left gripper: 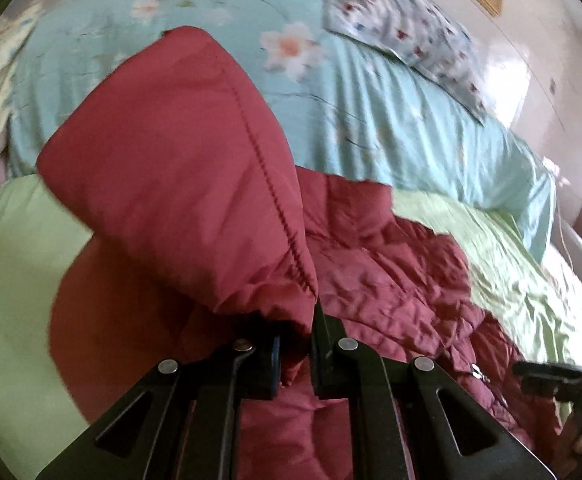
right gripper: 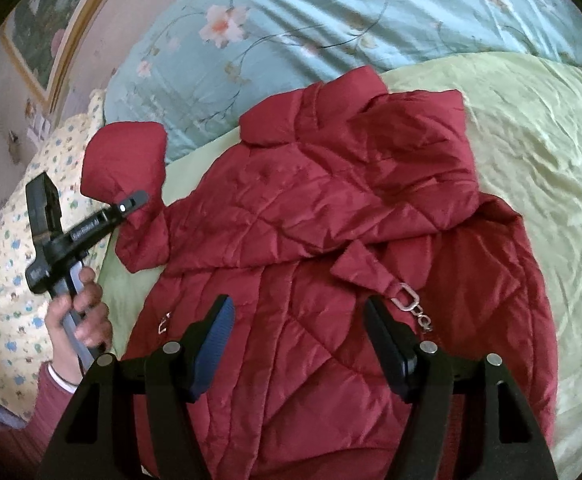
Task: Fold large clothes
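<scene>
A dark red quilted jacket point(right gripper: 331, 216) lies spread on a light green bedsheet point(right gripper: 531, 152). Its right sleeve is folded across the chest. My left gripper point(left gripper: 295, 344) is shut on the cuff of the left sleeve point(left gripper: 179, 168) and lifts it off the bed; the same gripper point(right gripper: 131, 204) and raised sleeve point(right gripper: 127, 152) show at the left of the right wrist view. My right gripper point(right gripper: 299, 340) is open and empty, just above the jacket's lower body near a metal buckle point(right gripper: 407, 300).
A turquoise floral quilt point(right gripper: 291, 20) lies bunched behind the jacket. A yellow patterned pillow point(right gripper: 7, 240) sits at the left, a flowered pillow point(left gripper: 403, 28) at the bed head. A framed picture point(right gripper: 43, 36) hangs on the wall.
</scene>
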`<state>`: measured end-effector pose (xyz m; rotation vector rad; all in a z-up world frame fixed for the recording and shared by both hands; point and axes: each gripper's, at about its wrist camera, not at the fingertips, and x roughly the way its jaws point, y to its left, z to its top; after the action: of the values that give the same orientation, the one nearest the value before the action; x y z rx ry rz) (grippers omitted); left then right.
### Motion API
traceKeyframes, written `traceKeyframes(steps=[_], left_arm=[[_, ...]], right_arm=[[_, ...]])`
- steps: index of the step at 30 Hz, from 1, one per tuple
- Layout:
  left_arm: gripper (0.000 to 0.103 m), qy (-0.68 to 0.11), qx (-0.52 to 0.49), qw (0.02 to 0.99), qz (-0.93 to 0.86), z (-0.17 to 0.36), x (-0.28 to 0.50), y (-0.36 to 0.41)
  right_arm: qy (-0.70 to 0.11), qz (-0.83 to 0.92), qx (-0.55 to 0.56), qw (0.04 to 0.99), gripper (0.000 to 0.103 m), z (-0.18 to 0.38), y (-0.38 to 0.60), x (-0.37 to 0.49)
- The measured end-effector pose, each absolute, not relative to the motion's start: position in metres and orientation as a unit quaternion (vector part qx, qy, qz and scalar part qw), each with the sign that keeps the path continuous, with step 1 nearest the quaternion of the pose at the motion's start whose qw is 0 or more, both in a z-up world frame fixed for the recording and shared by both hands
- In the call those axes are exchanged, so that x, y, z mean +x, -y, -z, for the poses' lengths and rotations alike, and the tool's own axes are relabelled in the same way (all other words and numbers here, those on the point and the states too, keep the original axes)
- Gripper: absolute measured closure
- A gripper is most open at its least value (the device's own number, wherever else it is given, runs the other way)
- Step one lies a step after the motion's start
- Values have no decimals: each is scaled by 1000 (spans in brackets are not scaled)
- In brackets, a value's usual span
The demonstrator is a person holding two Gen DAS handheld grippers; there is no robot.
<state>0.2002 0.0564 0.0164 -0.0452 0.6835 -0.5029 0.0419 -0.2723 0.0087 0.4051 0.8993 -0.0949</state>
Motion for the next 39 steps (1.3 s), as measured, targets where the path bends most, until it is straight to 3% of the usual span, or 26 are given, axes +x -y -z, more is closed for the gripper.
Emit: traceKeyframes(steps=[20, 23, 26, 33, 38, 39], left_arm=[[93, -380, 54, 880, 280, 50, 248, 93], [90, -388, 65, 872, 291, 60, 249, 110], [80, -389, 83, 868, 299, 67, 247, 126], [78, -388, 92, 866, 302, 71, 249, 133], [78, -393, 78, 863, 306, 71, 251, 125], [78, -394, 77, 863, 306, 71, 248, 125]], right_arm=[[-400, 34, 296, 867, 33, -8, 343, 56], [-387, 22, 343, 856, 33, -4, 361, 60], [-377, 22, 373, 848, 33, -1, 377, 67], [-378, -7, 401, 834, 22, 9, 388, 97], [-409, -7, 389, 825, 22, 26, 384, 127], [-414, -2, 385, 825, 27, 29, 384, 131]])
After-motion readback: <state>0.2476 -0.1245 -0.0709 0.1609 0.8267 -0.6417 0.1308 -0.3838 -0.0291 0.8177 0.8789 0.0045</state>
